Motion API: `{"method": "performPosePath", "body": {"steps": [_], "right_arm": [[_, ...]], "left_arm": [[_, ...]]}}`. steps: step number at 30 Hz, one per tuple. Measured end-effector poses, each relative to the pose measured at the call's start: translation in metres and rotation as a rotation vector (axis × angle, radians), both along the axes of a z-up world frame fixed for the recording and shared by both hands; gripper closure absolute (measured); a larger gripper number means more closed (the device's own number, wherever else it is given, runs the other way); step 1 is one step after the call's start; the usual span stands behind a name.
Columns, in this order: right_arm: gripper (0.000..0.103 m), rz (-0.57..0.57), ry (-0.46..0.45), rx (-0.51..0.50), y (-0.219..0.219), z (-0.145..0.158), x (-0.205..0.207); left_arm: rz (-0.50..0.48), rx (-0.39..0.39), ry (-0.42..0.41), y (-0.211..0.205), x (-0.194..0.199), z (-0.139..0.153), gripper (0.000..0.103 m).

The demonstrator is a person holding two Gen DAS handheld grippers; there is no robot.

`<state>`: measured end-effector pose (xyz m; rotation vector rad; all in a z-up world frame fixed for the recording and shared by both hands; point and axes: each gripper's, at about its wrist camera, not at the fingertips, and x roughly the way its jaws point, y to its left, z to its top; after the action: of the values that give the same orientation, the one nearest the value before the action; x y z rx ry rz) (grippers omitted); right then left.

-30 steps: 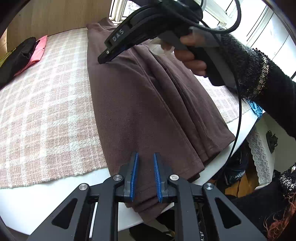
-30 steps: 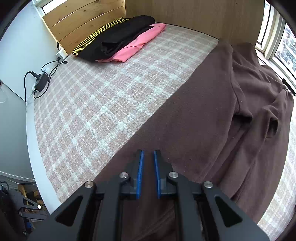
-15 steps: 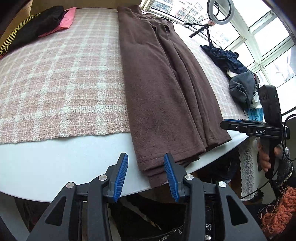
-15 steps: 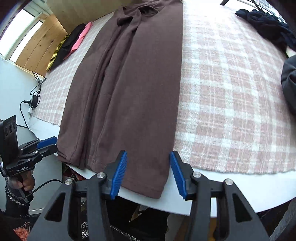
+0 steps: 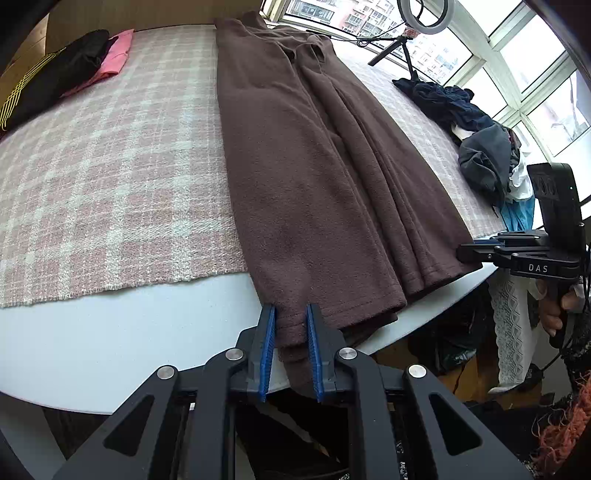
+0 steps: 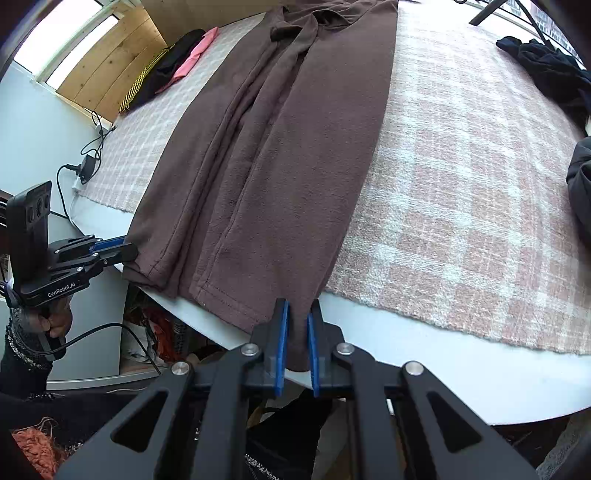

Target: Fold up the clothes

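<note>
1. I see the brown garment (image 5: 303, 177) lying lengthwise down the middle of the table, folded into a long strip with its layered edges showing along one side. Its hem hangs over the near table edge.

2. My left gripper (image 5: 290, 347) has its blue pads narrowed onto the hem corner at the 6 o'clock spot of the left wrist view; cloth fills the gap between them, so it is gripping the brown garment.

3. My right gripper (image 6: 295, 347) does the same at the other hem corner (6 o'clock in the right wrist view), pads pressed close against a fold of fabric hanging off the edge.

4. Each gripper shows in the other's camera: the right one at 3 o'clock in the left view, the left one at 9 o'clock in the right view, each with a hand (image 6: 51, 321) on the handle.

5. Beneath the garment lies a pink plaid cloth (image 5: 110, 177), which stops short of the white table (image 5: 129, 332) rim.

6. Far off at 10 o'clock in the left view sit a black garment (image 5: 51, 81) with yellow stripes and a pink garment (image 5: 114, 55) touching it.

7. At 2 o'clock lies a pile of dark clothes (image 5: 476, 140), with a ring light (image 5: 424, 22) on a stand behind it by the windows.

8. A charger and cable (image 6: 86, 166) rest at 9 o'clock in the right view.
</note>
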<state>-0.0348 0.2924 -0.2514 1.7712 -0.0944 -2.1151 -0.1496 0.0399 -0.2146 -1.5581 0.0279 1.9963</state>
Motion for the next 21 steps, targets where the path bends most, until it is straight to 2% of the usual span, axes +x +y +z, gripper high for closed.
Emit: {"method": "performPosePath", "body": {"steps": [1, 2, 3, 5, 7, 10, 11, 16, 21], "right_arm": [[0.078, -0.001, -0.007, -0.007, 0.002, 0.000, -0.001], [0.066, -0.026, -0.019, -0.030, 0.001, -0.003, 0.000], [0.063, -0.057, -0.021, -0.073, 0.005, -0.004, 0.000], [0.061, -0.096, -0.034, -0.117, 0.010, -0.012, 0.002], [0.062, -0.068, -0.005, -0.146, 0.004, -0.015, 0.004], [0.087, -0.016, 0.017, -0.133, -0.005, -0.016, 0.005], [0.090, -0.031, 0.003, -0.178, 0.002, -0.016, 0.003], [0.092, -0.128, -0.028, -0.437, 0.037, 0.004, -0.005], [0.092, -0.221, -0.009, -0.634, 0.055, 0.040, -0.022]], "left_arm": [[0.016, -0.005, -0.014, -0.002, -0.001, -0.002, 0.077], [0.031, -0.009, -0.027, -0.003, -0.002, -0.004, 0.065], [0.035, -0.007, -0.034, -0.004, -0.003, -0.005, 0.057], [0.005, -0.020, -0.023, 0.001, -0.001, -0.004, 0.059], [-0.028, -0.031, -0.020, 0.008, 0.001, -0.004, 0.080], [-0.060, -0.032, -0.024, 0.015, 0.001, -0.001, 0.091], [-0.053, -0.013, -0.037, 0.014, -0.001, 0.002, 0.091], [-0.012, 0.106, -0.071, 0.005, -0.012, 0.033, 0.092], [0.002, 0.206, -0.038, 0.001, -0.045, 0.078, 0.093]]}}
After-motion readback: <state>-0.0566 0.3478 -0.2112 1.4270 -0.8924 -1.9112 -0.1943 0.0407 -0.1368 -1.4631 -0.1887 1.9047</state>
